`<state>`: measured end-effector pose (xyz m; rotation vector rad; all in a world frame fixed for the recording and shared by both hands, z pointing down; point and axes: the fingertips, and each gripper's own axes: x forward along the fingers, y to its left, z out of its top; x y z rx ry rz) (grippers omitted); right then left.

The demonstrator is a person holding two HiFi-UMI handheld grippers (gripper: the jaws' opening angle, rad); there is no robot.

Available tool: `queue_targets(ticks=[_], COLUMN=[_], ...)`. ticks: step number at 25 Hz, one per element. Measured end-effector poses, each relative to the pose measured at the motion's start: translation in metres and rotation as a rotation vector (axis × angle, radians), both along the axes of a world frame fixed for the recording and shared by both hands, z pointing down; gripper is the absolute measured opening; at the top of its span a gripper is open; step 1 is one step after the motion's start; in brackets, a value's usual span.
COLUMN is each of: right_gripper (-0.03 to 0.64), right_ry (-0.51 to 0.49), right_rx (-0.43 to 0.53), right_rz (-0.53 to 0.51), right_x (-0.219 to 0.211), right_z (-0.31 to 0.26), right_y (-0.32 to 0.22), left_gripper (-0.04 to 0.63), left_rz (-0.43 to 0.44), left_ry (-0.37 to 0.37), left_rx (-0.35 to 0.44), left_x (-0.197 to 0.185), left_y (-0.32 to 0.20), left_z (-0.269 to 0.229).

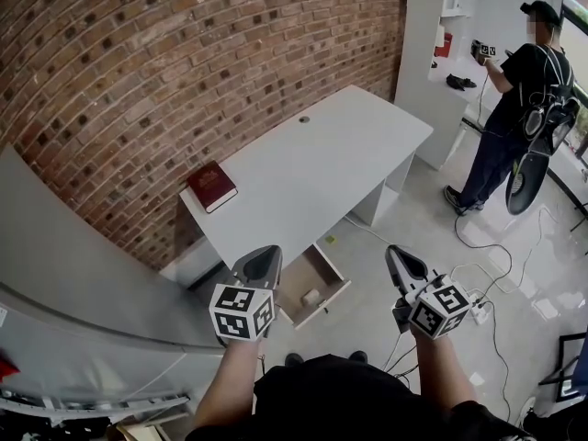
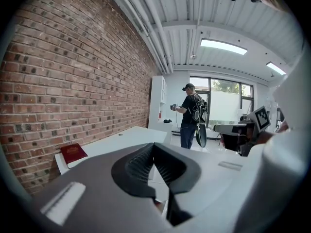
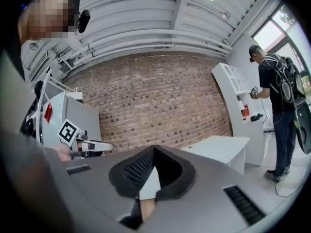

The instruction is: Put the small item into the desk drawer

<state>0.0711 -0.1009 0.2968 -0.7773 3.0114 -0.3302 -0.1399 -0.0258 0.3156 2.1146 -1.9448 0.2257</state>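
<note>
Lying in the open drawer [image 1: 303, 272], the small item [image 1: 310, 296] sits between left gripper [image 1: 266, 252] and right gripper [image 1: 395, 252], fingers clenched empty.

A red-brown brick wall [image 1: 165, 72] is seen along one side of the room, and a pale, glossy floor [image 1: 413, 228] is laid below it. A tall white shelf unit [image 1: 432, 35] is set against the far end of that wall, a grey cabinet [image 1: 73, 265] at the near end. The room is lit by large windows [image 2: 221, 87] and by panel lights [image 2: 223, 46] in a white ceiling, under which pipes [image 2: 146, 28] are run.
</note>
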Motion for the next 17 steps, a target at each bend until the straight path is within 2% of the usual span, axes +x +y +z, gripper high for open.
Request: queue_targets(ticks=[17], right_gripper=[0.009], right_ry=[0.026], right_rx=[0.002], right_rz=[0.005], right_x=[0.0051], right_z=[0.0086], right_y=[-0.0010], left_gripper=[0.012], left_rz=[0.016], left_ry=[0.017], left_rx=[0.013], left_x=[-0.0023], left_y=[-0.0091], left_z=[-0.0001])
